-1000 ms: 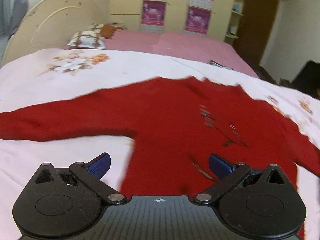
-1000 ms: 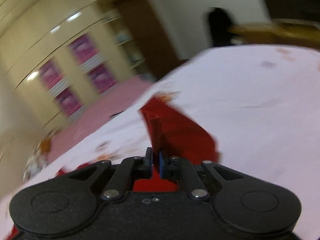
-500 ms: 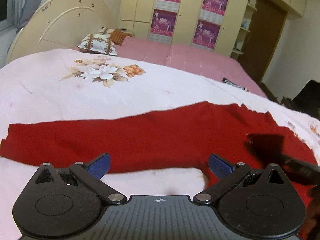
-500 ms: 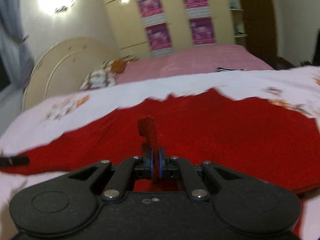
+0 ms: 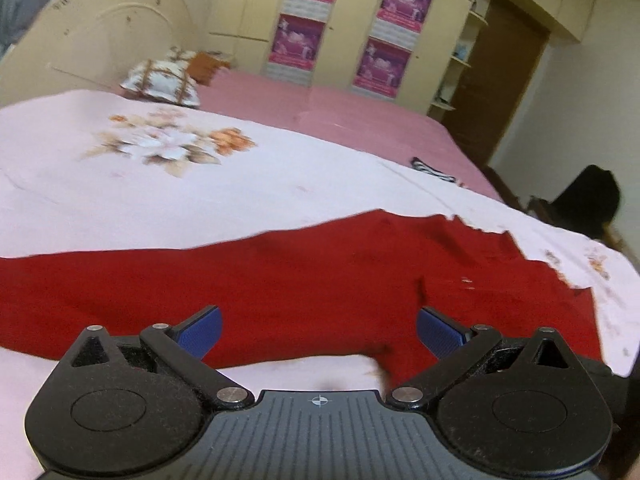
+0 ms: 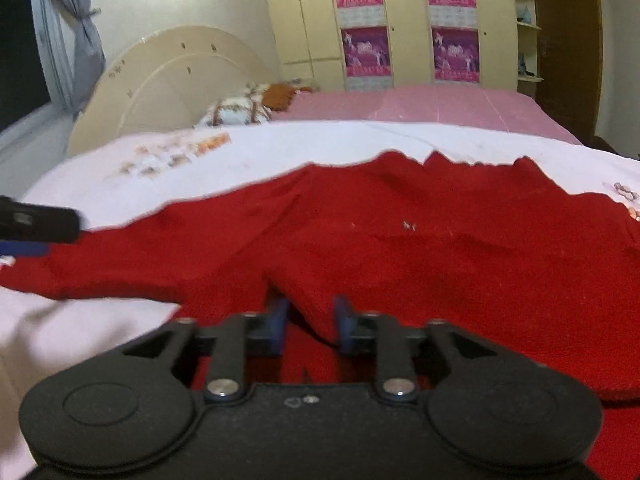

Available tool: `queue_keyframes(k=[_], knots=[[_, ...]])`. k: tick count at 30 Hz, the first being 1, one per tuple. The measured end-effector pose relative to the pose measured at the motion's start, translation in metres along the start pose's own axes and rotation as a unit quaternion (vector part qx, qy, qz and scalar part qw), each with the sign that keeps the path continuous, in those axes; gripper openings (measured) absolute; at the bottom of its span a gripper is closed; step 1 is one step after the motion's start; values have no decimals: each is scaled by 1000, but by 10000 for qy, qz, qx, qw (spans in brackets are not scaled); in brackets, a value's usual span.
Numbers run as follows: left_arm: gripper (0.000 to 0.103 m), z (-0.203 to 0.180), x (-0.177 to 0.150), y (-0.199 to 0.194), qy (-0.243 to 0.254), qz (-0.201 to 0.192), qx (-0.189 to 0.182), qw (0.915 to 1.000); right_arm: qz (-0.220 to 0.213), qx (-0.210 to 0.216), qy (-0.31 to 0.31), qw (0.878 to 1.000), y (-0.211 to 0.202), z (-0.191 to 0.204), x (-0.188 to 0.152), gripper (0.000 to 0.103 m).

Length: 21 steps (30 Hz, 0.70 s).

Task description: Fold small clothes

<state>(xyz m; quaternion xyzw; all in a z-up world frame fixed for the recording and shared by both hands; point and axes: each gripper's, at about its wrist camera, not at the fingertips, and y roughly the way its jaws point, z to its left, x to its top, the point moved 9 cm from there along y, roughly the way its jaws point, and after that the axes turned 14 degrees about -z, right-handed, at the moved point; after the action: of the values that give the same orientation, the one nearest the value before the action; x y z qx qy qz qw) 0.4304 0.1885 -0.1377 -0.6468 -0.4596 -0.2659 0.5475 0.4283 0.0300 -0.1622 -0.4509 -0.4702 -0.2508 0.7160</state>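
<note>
A red long-sleeved sweater (image 5: 304, 280) lies spread on the pale floral bedspread (image 5: 160, 184). Its left sleeve stretches to the left edge of the left wrist view. My left gripper (image 5: 318, 334) is open and empty, just above the sleeve near the armpit. In the right wrist view the sweater (image 6: 400, 240) fills the middle. My right gripper (image 6: 310, 326) has its jaws partly open, with a folded flap of red fabric (image 6: 308, 300) lying loose between the blue pads. The left gripper's finger (image 6: 40, 224) shows at the left edge.
A pink sheet (image 5: 340, 120) covers the far part of the bed, with a patterned pillow (image 5: 164, 80) by the cream headboard (image 5: 100, 40). A small striped item (image 5: 434, 168) lies on the pink sheet. Wardrobes with posters (image 6: 408, 24) and a brown door (image 5: 500, 88) stand behind.
My right gripper carried the right sleeve across onto the body and opened, letting the fabric go. My left gripper moved in over the left sleeve, still open.
</note>
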Motion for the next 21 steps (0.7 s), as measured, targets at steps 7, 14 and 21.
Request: queue_keyframes(k=[7, 14, 21], knots=[[39, -72, -22, 48, 26, 592, -811, 9949, -255, -487, 499, 9972, -60, -45, 4, 35], [38, -114, -53, 87, 563, 1138, -850, 9883, -473, -999, 1110, 9877, -116, -105, 3, 36], [7, -125, -46, 86, 1110, 582, -565, 9905, -511, -1636, 1547, 9730, -141, -167, -5, 31]])
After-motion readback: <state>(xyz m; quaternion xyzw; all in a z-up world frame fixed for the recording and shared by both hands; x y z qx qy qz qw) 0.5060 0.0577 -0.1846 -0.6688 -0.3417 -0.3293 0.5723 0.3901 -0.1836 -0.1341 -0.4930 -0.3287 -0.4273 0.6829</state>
